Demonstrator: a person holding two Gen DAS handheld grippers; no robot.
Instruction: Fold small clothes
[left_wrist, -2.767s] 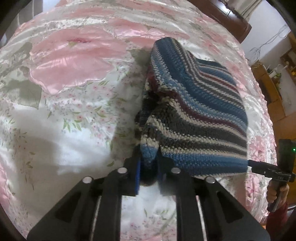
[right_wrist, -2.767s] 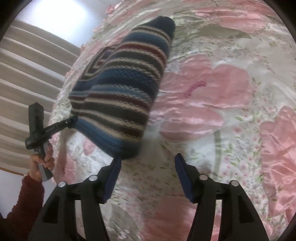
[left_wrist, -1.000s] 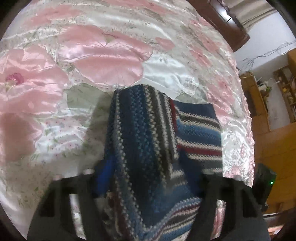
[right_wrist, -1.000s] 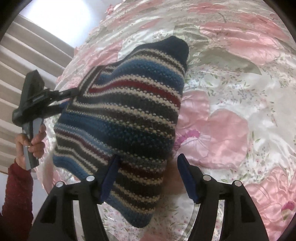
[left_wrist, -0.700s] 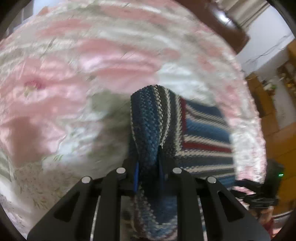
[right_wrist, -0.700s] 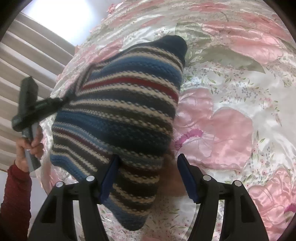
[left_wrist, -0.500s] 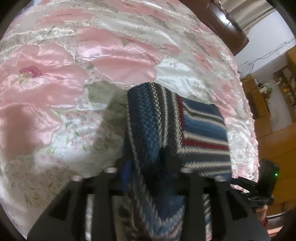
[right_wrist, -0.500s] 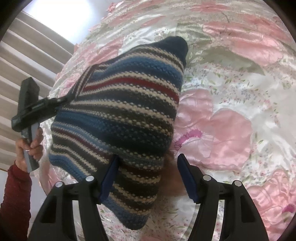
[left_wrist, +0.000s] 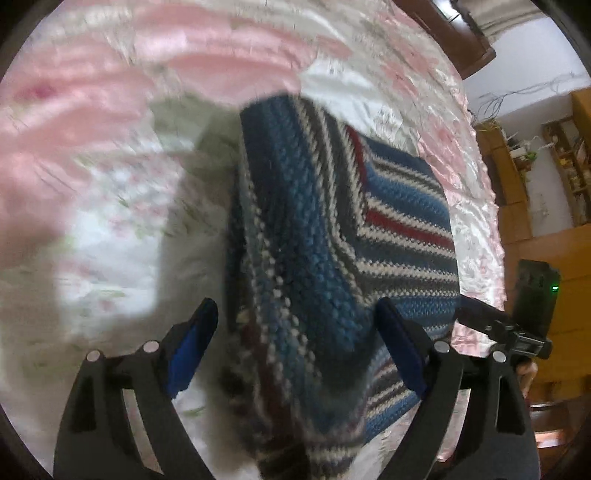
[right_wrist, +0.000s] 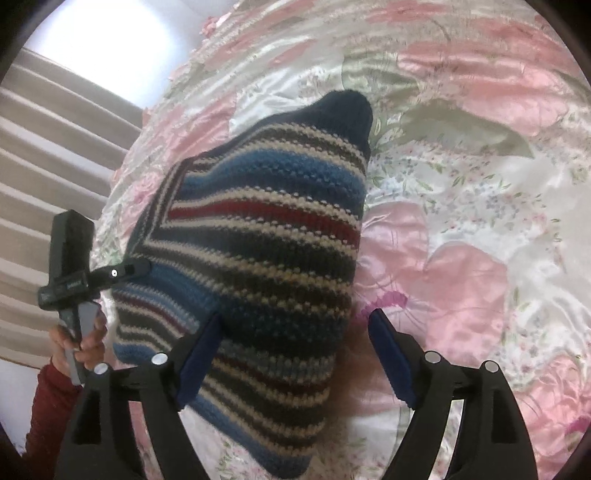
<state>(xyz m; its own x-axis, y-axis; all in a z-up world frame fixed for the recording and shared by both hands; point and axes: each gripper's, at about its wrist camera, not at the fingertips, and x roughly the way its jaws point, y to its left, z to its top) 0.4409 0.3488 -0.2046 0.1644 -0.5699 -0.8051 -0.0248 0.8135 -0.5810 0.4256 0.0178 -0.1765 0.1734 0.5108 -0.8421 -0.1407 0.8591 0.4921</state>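
A striped knit garment (left_wrist: 332, 236) in blue, cream, grey and red lies on the pink floral bedspread (left_wrist: 110, 221), with one side folded over the rest. My left gripper (left_wrist: 299, 332) is open, its blue-padded fingers standing either side of the folded part and holding nothing. In the right wrist view the same garment (right_wrist: 266, 258) fills the middle, and my right gripper (right_wrist: 295, 354) is open over its near edge. The left gripper's tip (right_wrist: 136, 267) shows at the garment's left edge, held by a hand (right_wrist: 88, 343) in a red sleeve.
The satin bedspread (right_wrist: 480, 184) stretches out all around the garment. A dark wooden headboard (left_wrist: 454, 37) and wooden shelving (left_wrist: 546, 221) stand beyond the bed's far side. Beige curtains (right_wrist: 55, 166) hang past the other side. The left wrist view is motion-blurred.
The left gripper, shut on a fold of the garment 0.7 s ago, has opened and let it go. The right gripper stayed open and barely moved.
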